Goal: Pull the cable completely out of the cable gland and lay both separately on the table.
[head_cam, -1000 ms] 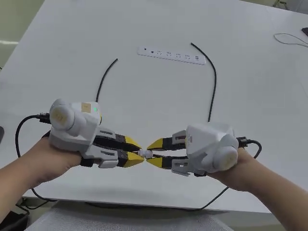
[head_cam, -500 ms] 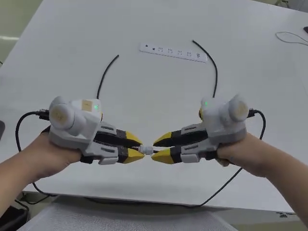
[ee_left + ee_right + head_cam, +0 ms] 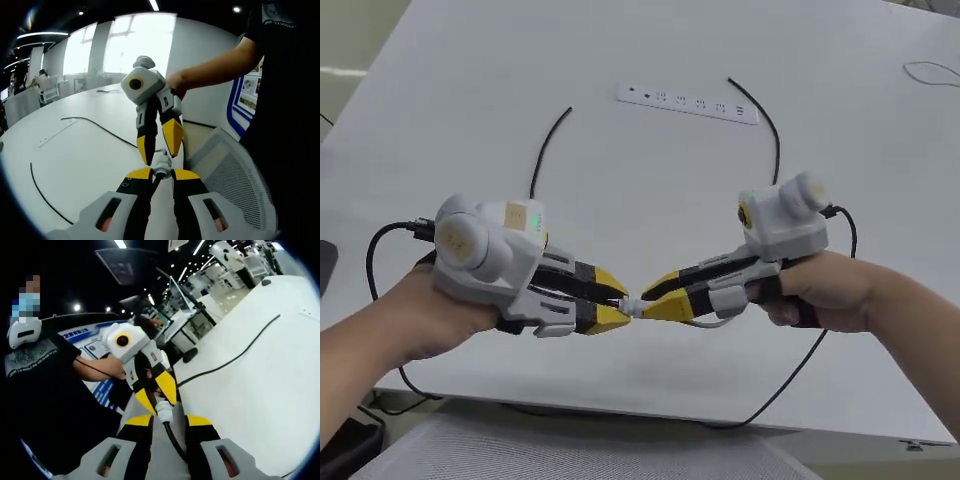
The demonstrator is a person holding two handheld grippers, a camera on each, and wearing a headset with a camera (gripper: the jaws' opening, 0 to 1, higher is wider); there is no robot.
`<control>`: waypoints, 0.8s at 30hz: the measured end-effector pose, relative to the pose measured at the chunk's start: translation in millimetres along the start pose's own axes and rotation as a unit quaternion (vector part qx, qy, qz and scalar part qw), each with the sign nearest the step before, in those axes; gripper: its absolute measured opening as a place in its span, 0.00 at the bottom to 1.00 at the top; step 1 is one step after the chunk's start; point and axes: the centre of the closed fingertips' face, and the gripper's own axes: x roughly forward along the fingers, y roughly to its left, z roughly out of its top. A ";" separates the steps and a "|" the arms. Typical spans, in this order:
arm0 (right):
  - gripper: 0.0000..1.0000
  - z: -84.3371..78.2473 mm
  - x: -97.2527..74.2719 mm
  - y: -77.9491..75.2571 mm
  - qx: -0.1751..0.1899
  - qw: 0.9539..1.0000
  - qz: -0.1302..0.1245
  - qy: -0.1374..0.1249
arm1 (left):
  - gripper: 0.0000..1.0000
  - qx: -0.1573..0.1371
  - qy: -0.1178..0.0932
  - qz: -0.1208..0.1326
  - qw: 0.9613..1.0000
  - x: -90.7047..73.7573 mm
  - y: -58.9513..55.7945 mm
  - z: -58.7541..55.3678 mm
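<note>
Holding midair | left gripper [image 3: 621, 303] fingers clamping 1 cable gland [image 3: 162, 164] | right gripper [image 3: 648, 305] fingers pinching 1 cable [image 3: 171, 436]

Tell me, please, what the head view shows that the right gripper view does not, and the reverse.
Head view: the power strip and the right hand. Right gripper view: the person's dark shirt and the black cable running from the cable gland back between that view's own jaws. Both: the white table, the left gripper and the gland at its tips.
</note>
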 end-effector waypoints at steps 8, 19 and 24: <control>0.15 -4.8 3.3 5.7 0.005 1.000 0.013 0.004 | 0.15 -0.003 0.002 -0.001 1.000 2.1 -1.5 -0.9; 0.08 -7.2 5.5 8.3 -0.025 1.000 0.001 0.003 | 0.15 -0.014 0.005 0.000 1.000 3.9 -2.4 -2.3; 0.08 -8.8 8.4 8.1 -0.106 0.994 -0.036 0.013 | 0.15 -0.040 -0.002 -0.004 0.999 2.5 -3.9 -5.6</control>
